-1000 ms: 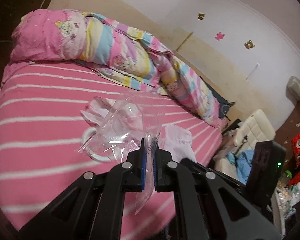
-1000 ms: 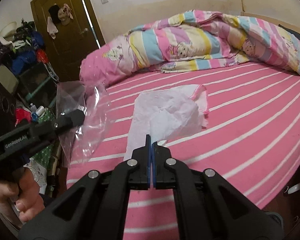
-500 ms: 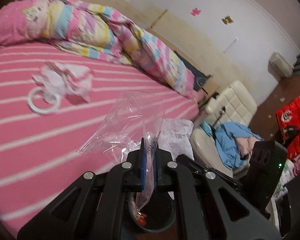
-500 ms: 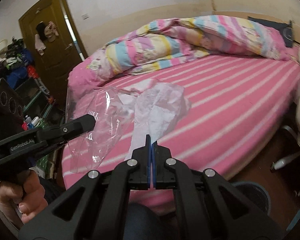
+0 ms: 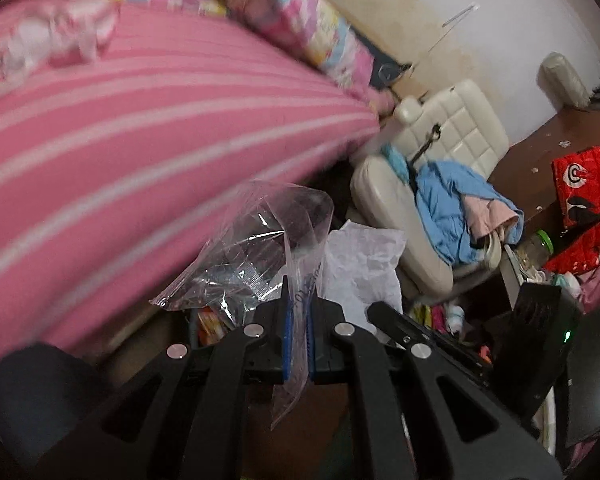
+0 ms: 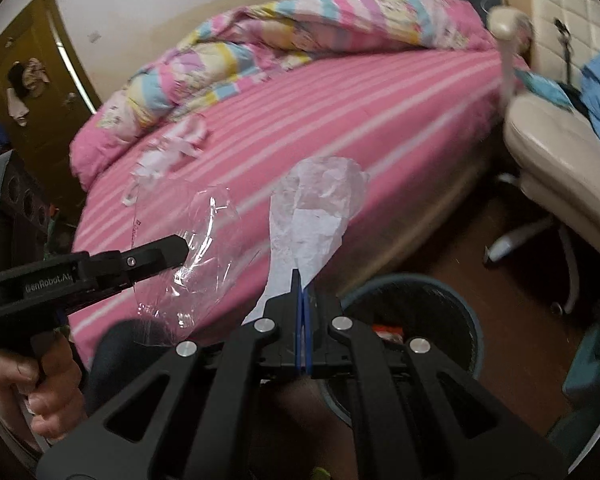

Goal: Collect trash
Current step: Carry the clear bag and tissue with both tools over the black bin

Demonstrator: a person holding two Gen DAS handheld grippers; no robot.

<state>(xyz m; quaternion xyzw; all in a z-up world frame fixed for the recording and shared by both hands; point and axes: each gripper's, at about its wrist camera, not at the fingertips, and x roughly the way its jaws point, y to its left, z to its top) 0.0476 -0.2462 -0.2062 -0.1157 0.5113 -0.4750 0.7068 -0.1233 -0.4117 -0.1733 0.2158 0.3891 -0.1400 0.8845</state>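
My left gripper (image 5: 297, 300) is shut on a clear plastic bag (image 5: 256, 248) and holds it off the bed's edge; the bag also shows in the right wrist view (image 6: 192, 264), with the left gripper (image 6: 180, 246) beside it. My right gripper (image 6: 302, 280) is shut on a crumpled white paper (image 6: 316, 208), held in the air above a dark round trash bin (image 6: 428, 320). The paper also shows in the left wrist view (image 5: 364, 256). More white scraps (image 6: 172, 156) lie on the pink striped bed (image 6: 340, 112).
A rumpled pastel quilt (image 6: 300, 28) lies along the far side of the bed. A cream office chair (image 5: 432, 168) with blue clothes (image 5: 452, 204) stands right of the bed. A red bag (image 5: 584, 208) sits on a brown desk. A brown door (image 6: 24, 72) is at far left.
Both grippers have moved off the bed toward its foot edge, carrying the bag and the paper. The trash bin has come into view below the right gripper.
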